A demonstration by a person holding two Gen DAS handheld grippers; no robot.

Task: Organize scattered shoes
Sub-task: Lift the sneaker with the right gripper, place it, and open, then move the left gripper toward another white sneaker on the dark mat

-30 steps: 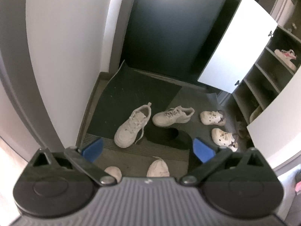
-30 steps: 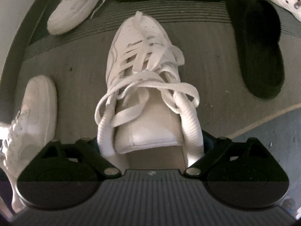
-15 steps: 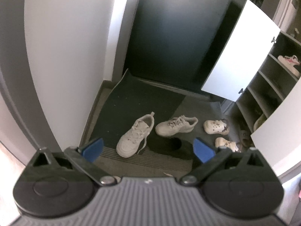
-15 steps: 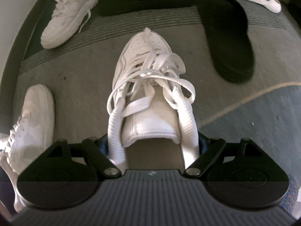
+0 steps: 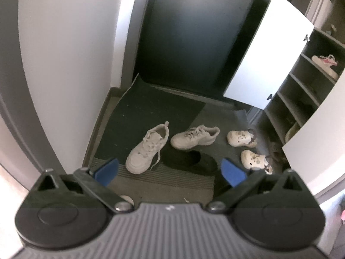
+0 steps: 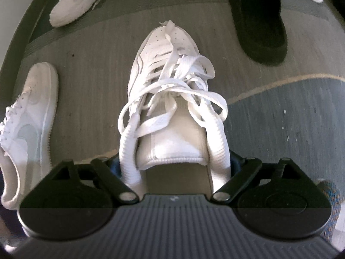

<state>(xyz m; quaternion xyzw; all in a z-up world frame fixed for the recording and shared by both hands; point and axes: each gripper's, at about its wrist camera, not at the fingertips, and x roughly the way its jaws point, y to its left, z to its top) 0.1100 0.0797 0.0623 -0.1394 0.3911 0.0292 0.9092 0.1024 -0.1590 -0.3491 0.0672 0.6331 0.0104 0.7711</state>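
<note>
— What's the big picture?
— A cabinet (image 5: 301, 90) with its door open stands at the right, and shoes lie scattered on the mat (image 5: 151, 112).
— And the right gripper (image 6: 174, 161)?
— Its jaws pinch a white sneaker (image 6: 170, 82) at the collar. The long axis runs straight away from the camera, toe pointing forward.
— The left gripper (image 5: 170, 170)?
— Jaws spread, holding nothing, high above two sneakers, a black slipper (image 5: 189, 161) and clogs (image 5: 241, 138).

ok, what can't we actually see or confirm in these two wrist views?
- Right wrist: right gripper pads hidden behind the white sneaker collar; heel cut off by the gripper body.
- Right wrist: whether that sneaker is lifted or on the mat.
- Left wrist: lower shelves of the shoe cabinet, dark and partly behind its door.
</note>
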